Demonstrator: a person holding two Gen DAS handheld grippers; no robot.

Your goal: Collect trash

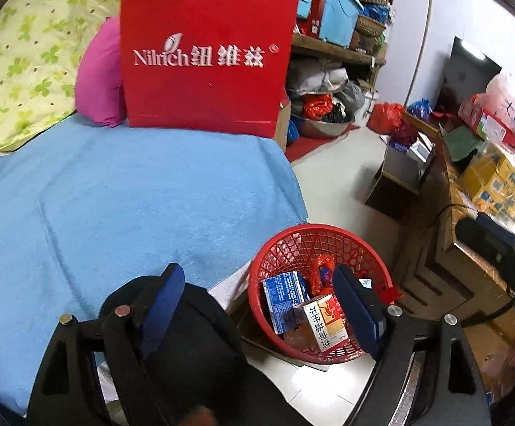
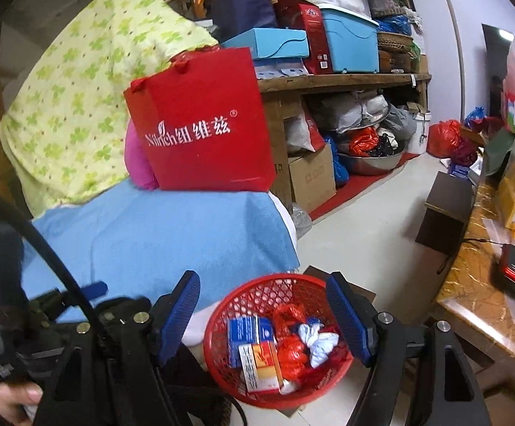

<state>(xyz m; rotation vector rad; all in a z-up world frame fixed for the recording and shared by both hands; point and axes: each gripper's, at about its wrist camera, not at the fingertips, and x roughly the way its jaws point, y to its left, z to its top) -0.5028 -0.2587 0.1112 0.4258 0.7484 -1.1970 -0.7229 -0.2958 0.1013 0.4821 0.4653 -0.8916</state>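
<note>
Two hand-held grippers hang over a red basket [image 1: 319,238] that stands on the pale floor [image 1: 342,163] beside a bed [image 1: 133,195] with a blue cover. The left hand-held gripper [image 1: 259,309] has its blue pads wide apart with nothing between them; the left pad is over the bed's edge and the right pad is over the basket's rim. The right hand-held gripper [image 2: 262,314] is also wide and grips nothing, its pads on either side of the basket [image 2: 222,355] in its view.

Inside the basket lies the trash: a blue-and-white carton [image 1: 284,298], a white, red and orange box [image 1: 323,321] leaning against it, crumpled red plastic [image 2: 291,349] and a wad of white tissue [image 2: 319,340].

At the far end of the bed a red paper bag [image 1: 207,56] stands upright against a pink pillow [image 1: 97,78]. A worktop [image 2: 470,284] with a marbled yellow top runs along the right, with boxes on it.
</note>
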